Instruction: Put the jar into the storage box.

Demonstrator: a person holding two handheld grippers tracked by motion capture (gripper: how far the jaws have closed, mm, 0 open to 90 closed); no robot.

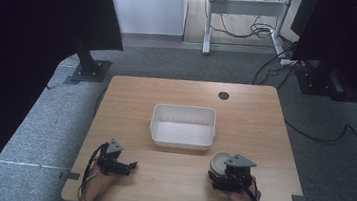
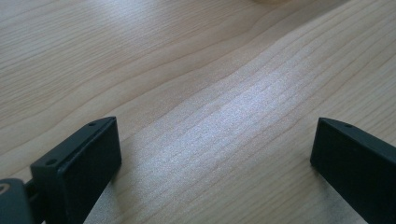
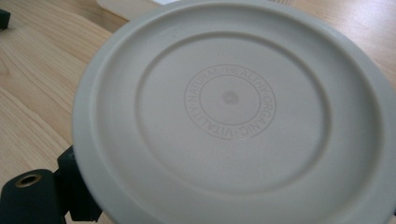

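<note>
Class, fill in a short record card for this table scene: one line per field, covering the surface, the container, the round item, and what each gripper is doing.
surface: wooden table
container: white rectangular tub, nothing in it, near the table's middle
round item: beige round lid with a ring of embossed lettering, at the near right of the table
left gripper: jaws wide apart over bare wood, holding nothing
right gripper: at the lid, one jaw seen against its rim; whether it grips cannot be told
floor: grey carpet with black cables

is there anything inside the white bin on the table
No, in the high view the white bin shows only its bare white floor, while the round lid sits outside it by the right gripper.
</note>
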